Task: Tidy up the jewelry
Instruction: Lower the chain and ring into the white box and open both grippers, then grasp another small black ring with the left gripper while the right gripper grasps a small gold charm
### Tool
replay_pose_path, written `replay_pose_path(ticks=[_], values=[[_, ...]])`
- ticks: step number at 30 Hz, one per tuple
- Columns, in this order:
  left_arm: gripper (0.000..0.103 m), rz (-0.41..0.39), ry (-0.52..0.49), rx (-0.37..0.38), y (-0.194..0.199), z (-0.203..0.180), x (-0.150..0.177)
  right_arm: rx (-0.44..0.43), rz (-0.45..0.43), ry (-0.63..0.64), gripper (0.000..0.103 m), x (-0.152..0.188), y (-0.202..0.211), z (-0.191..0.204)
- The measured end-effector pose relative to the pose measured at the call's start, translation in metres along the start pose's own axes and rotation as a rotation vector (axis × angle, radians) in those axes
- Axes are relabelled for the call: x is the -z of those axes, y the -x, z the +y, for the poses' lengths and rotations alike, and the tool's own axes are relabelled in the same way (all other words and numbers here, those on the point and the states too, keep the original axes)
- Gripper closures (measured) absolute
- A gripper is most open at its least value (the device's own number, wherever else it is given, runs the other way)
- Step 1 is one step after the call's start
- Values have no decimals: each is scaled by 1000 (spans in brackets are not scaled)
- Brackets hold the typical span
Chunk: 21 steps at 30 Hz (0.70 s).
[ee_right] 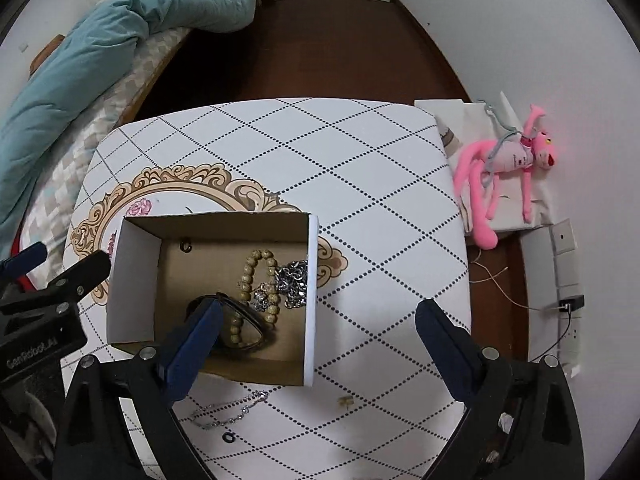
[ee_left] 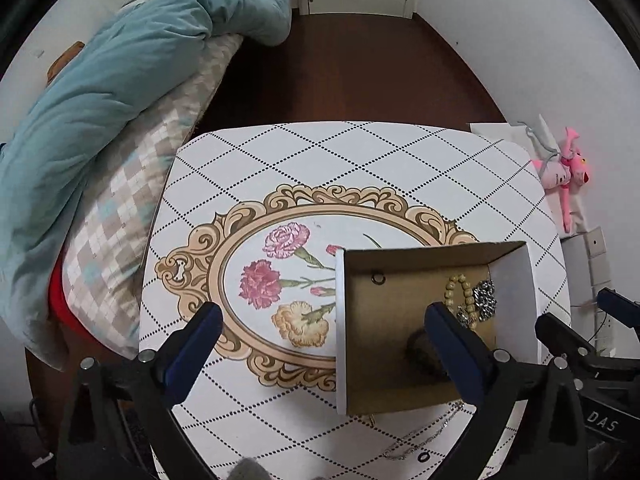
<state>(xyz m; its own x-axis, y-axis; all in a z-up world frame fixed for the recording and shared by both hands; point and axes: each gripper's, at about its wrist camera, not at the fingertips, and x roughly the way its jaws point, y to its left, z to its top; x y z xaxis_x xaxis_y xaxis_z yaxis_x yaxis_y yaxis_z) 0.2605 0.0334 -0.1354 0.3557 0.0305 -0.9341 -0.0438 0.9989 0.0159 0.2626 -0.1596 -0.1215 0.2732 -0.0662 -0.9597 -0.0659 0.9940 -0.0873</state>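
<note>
An open cardboard box (ee_right: 136, 280) (ee_left: 516, 280) stands on the patterned table. Inside lie a wooden bead bracelet (ee_right: 250, 270) (ee_left: 460, 292), a silver chain bracelet (ee_right: 296, 280) (ee_left: 484, 296), a small ring (ee_right: 186, 246) (ee_left: 378, 279) and a dark bangle (ee_right: 248, 324). A thin silver necklace (ee_right: 232, 410) (ee_left: 420, 438), a small black ring (ee_right: 229, 437) (ee_left: 423, 458) and a small gold piece (ee_right: 345, 400) lie on the table in front of the box. My left gripper (ee_left: 324, 332) is open and empty above the box's left wall. My right gripper (ee_right: 320, 324) is open and empty above the box's right wall.
The white table (ee_right: 360, 160) has a floral oval print (ee_left: 280, 280). A bed with a teal quilt (ee_left: 100, 100) lies left. A pink plush toy (ee_right: 512, 164) lies on white bags at the right, with cables and sockets (ee_right: 568, 304) below it.
</note>
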Motion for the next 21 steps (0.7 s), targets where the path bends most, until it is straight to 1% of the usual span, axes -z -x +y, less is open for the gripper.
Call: replay_pose_path(ticks=[2,7,11,13,15,18,21], values=[[0,-10,4,-1,5,0,2,8,-15,1,0,3,5,0],[0,-48,7,2,25,0,5,8,-63,-9,0,8,27,0],[0,-81,12,3,44,2,9,-20,-99,-32,0,16,47,-1],[0,-97,11,-10,51,2,14,-37,-113,-46,0,24,56,-4],[0,-103,3,-13,57,2,25,-48,-114,-65,0,34,60,-9],[0,-93,-15,-27,54,1,46,-55,-105,-97,0,51,57,-18],[0,-51,-32,-44,38,-3,70,-58,-54,-128,0,75,37,-31]])
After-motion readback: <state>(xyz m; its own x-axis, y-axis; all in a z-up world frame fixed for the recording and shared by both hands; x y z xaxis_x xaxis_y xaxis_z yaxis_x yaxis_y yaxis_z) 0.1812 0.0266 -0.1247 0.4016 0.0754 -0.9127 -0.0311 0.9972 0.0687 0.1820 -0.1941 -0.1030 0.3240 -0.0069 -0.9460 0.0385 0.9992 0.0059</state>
